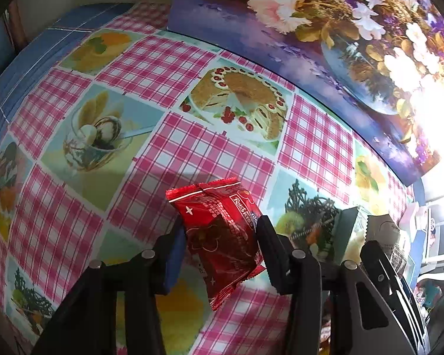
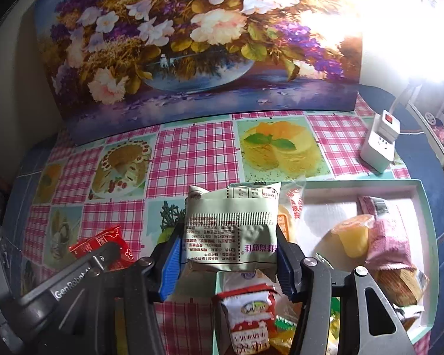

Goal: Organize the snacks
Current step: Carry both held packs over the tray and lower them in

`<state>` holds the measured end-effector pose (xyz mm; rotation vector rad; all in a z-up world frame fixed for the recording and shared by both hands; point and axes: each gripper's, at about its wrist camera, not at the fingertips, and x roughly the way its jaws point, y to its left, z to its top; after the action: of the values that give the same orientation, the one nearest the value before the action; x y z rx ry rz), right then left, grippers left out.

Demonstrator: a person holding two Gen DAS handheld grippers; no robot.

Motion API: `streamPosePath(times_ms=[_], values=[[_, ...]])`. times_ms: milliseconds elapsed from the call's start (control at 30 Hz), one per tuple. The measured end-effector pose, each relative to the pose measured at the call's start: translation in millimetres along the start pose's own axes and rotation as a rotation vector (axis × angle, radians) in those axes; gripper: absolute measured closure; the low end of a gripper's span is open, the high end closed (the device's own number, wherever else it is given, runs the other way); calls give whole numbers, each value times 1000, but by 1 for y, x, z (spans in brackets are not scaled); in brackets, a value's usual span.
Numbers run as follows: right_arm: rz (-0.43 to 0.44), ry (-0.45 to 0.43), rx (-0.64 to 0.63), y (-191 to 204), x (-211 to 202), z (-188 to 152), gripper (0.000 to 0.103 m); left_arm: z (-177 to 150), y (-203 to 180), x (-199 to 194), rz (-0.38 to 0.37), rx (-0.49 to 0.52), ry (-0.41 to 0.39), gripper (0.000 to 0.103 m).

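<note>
My left gripper (image 1: 220,236) is shut on a red snack packet (image 1: 222,236) and holds it above the checked tablecloth; it also shows in the right wrist view (image 2: 103,242). My right gripper (image 2: 228,251) is shut on a pale green snack packet (image 2: 231,230), held above the left edge of a shallow white tray (image 2: 423,236). In the tray lie a yellow jelly cup (image 2: 353,238), a pink packet (image 2: 387,236) and a brown packet (image 2: 399,284). A red and white packet (image 2: 248,313) and other snacks lie below my right gripper. The right gripper shows at the right of the left wrist view (image 1: 370,236).
A flower painting (image 2: 192,44) leans against the wall at the table's back. A white power strip (image 2: 380,145) with a cable stands at the back right. Bright light glares at the upper right. The table's blue border (image 1: 29,59) runs along its left edge.
</note>
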<state>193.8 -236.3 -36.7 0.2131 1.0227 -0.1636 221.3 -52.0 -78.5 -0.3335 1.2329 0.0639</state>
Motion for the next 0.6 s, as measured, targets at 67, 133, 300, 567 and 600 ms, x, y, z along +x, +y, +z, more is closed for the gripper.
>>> streamPosePath(times_ms=[67,133,300,567,600], values=[[1,-3,5,-2,-7,-3,45,-6,0,-7,-8,2,-3,54],[3,-5,10,-4,-14,-8,45,-12,-1,-14,-13,9,-11,54],[0,-8,19,-12,-30,-23,45,-28,-11,-34,-16,54,-35,54],[0,-16,58,-33,-53,-46,45,-49,-24,-58,-49,107,-69,54],[-2,-14,67,-37,-55,-48,45,-52,-25,-60,-54,113,-72,54]])
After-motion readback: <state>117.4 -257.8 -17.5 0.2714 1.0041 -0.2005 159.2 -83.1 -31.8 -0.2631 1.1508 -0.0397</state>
